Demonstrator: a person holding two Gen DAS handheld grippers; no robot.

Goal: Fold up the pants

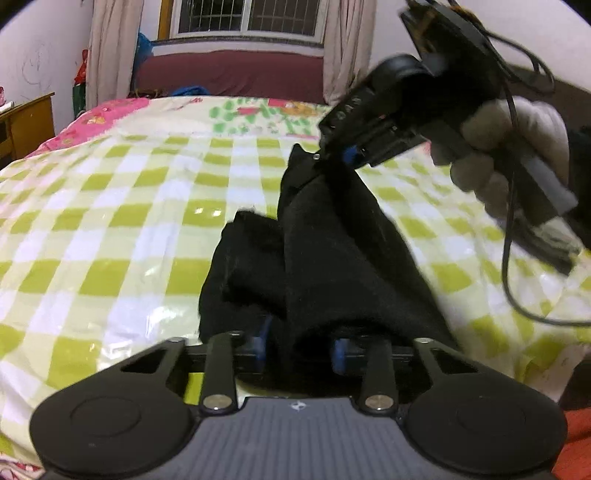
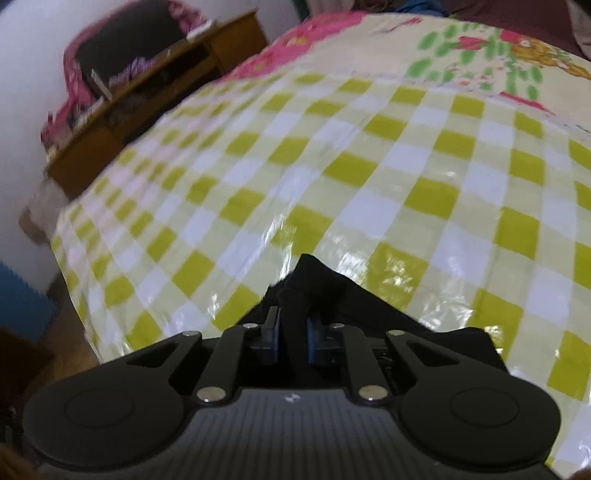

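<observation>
The black pants (image 1: 325, 251) hang bunched between both grippers above the checked bed cover (image 1: 110, 221). In the left wrist view my left gripper (image 1: 301, 341) is at the bottom, its blue pads (image 1: 264, 332) pressed on the near end of the cloth. Up and to the right, a gloved hand (image 1: 513, 147) holds my right gripper (image 1: 325, 157), which pinches the far corner of the pants and lifts it. In the right wrist view my right gripper (image 2: 293, 332) is shut on a fold of the pants (image 2: 317, 284), which pokes out past the fingertips over the cover (image 2: 406, 166).
A wooden bedside cabinet (image 1: 26, 122) (image 2: 147, 96) stands at the bed's left side. A maroon headboard (image 1: 229, 74) and a curtained window (image 1: 247, 18) lie beyond. A black cable (image 1: 509, 258) dangles from the right gripper. A pink and floral quilt (image 1: 110, 110) covers the far end.
</observation>
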